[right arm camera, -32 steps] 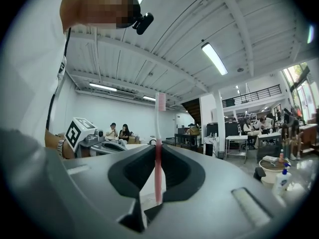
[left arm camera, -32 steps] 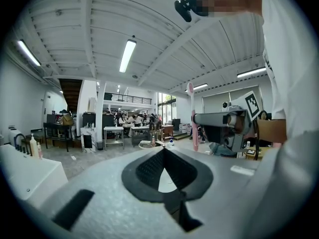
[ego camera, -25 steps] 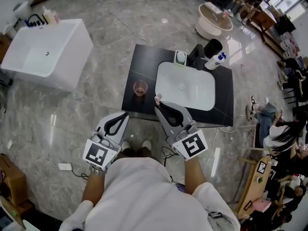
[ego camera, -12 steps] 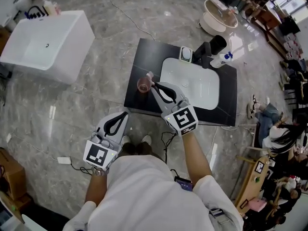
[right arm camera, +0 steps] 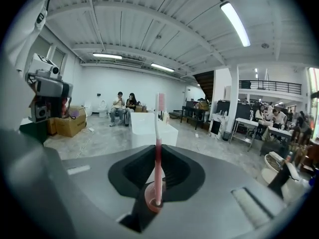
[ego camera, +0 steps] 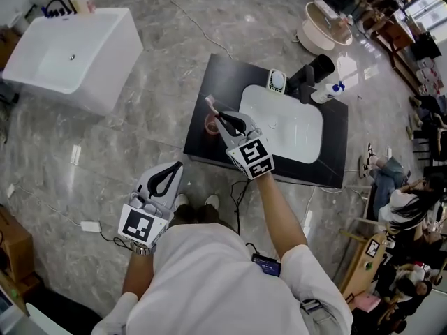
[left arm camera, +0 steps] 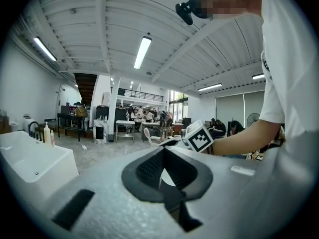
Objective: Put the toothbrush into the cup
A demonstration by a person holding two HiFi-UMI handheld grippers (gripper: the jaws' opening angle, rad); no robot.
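Note:
A pink translucent cup (ego camera: pixel 209 127) stands on the left part of the black counter (ego camera: pixel 213 79). My right gripper (ego camera: pixel 218 116) hangs directly over it, shut on a toothbrush (ego camera: pixel 209 104) held upright, its pink-and-white head pointing up. In the right gripper view the toothbrush (right arm camera: pixel 158 133) runs up between the jaws, and its lower end sits at the rim of the cup (right arm camera: pixel 150 203) below; I cannot tell how deep it reaches. My left gripper (ego camera: pixel 179 165) stays low near my body, in front of the counter, shut and empty (left arm camera: pixel 164 151).
A white sink basin (ego camera: pixel 283 125) fills the counter's right part, with a black faucet (ego camera: pixel 311 72), a small white dish (ego camera: pixel 277 81) and a white bottle (ego camera: pixel 330 89) behind it. A white bathtub (ego camera: pixel 66 47) stands far left. People sit at the right.
My right gripper has carried the toothbrush forward and left, from the counter's front edge to above the cup. The left gripper has stayed put.

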